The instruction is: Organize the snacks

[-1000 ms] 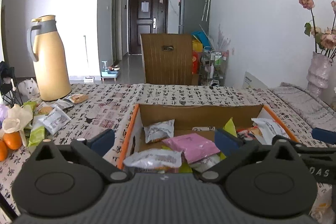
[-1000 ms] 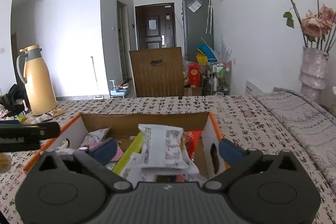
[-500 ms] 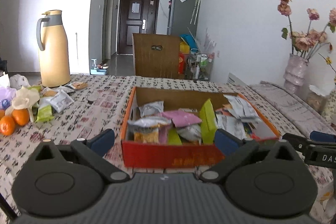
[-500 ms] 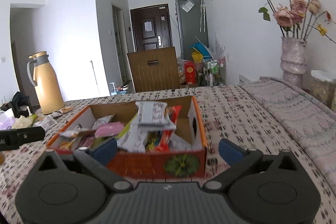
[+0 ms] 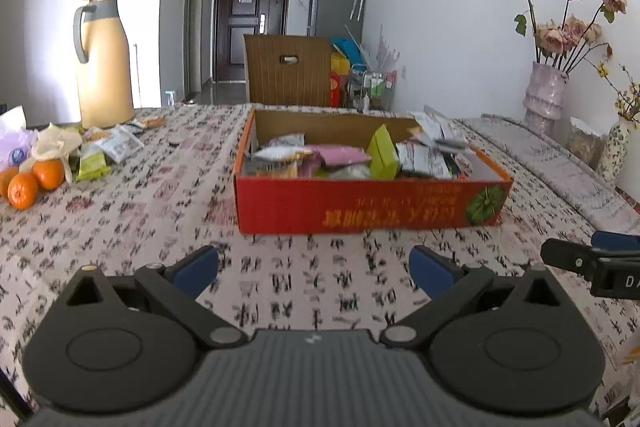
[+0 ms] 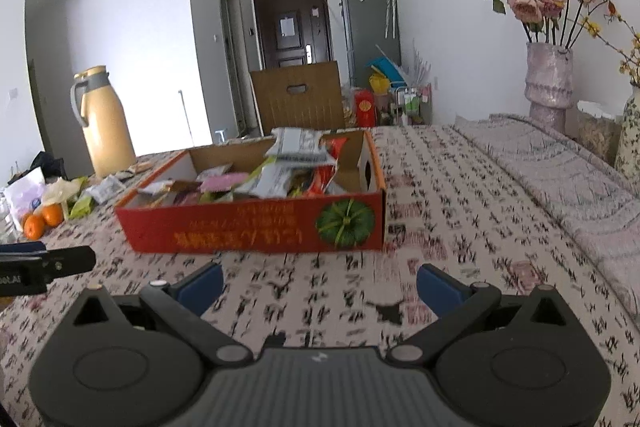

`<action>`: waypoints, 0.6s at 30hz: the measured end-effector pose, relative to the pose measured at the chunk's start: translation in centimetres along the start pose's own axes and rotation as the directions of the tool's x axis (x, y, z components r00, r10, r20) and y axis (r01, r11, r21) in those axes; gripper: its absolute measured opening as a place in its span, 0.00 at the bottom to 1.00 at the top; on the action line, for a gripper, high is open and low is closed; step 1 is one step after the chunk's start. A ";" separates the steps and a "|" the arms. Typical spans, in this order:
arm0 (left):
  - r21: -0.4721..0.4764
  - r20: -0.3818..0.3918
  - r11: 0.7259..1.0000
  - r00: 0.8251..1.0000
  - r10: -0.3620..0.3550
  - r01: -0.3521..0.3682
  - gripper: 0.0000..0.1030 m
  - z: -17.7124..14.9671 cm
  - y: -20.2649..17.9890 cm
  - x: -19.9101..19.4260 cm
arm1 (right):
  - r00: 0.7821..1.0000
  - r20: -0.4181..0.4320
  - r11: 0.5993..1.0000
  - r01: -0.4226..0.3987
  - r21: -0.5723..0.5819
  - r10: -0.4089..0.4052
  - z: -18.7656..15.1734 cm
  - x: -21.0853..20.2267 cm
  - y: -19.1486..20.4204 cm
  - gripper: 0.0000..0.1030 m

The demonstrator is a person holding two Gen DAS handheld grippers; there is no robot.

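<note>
**Clearing the last loose packets into the box**

Hovering low over the desk (image 5: 132, 211), both grippers sit short of the red snack box (image 5: 360, 205), each at approx 6 o'clock of it in its own view. Left gripper (image 5: 314, 267) has jaws spread wide w/ nothing between them; right gripper (image 6: 320, 283) likewise gaping and empty. Box is well filled: pink packet (image 5: 338, 154), green packet (image 5: 382, 157), white printed packets (image 6: 298, 143) heaped at its right end.

Judgement: the step in hand is fetching what's left outside. Loose snack packets (image 5: 106, 149) lie at approx 10 o'clock from the left gripper, near the oranges (image 5: 34, 181) and the yellow thermos (image 5: 102, 61) (oranges prob. not snacks to box, can't be sure). To do it well:
- use the left gripper, it's the nearer one
- come in flat, pinch a packet by its crimped edge, not the puffed middle
- take one at a time; thin film slips
- drop into the emptier left end, since the right-end heap looks ready to spill

Pose: both grippers level, pointing fwd along the desk, side by side, the right one's tip showing at 3 o'clock in the left view.
</note>
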State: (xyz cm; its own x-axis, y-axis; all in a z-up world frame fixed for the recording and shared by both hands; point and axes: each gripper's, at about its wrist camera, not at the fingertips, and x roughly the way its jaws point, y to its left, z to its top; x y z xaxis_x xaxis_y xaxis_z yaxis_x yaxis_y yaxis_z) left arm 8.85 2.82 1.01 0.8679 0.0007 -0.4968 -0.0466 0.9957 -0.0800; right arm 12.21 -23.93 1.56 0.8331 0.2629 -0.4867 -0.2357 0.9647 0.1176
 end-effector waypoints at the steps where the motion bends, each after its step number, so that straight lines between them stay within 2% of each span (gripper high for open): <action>1: -0.002 -0.004 1.000 1.000 -0.003 0.003 1.00 -0.2 0.0 -0.1 | 1.000 -0.006 1.000 -0.001 0.002 0.001 -0.2 0.0 0.0 1.00; 18: -0.004 -0.036 1.000 0.999 -0.015 0.015 1.00 -1.7 0.1 -0.2 | 0.999 -0.044 1.000 0.000 0.012 0.000 -1.4 0.0 0.1 1.00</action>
State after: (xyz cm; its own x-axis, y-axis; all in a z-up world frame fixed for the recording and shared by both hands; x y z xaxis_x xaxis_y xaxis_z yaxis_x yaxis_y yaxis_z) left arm 7.89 2.72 -0.35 0.8501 -0.0176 -0.5264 -0.0359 0.9952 -0.0912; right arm 11.51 -23.86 0.37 0.8104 0.2622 -0.5240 -0.2297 0.9649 0.1275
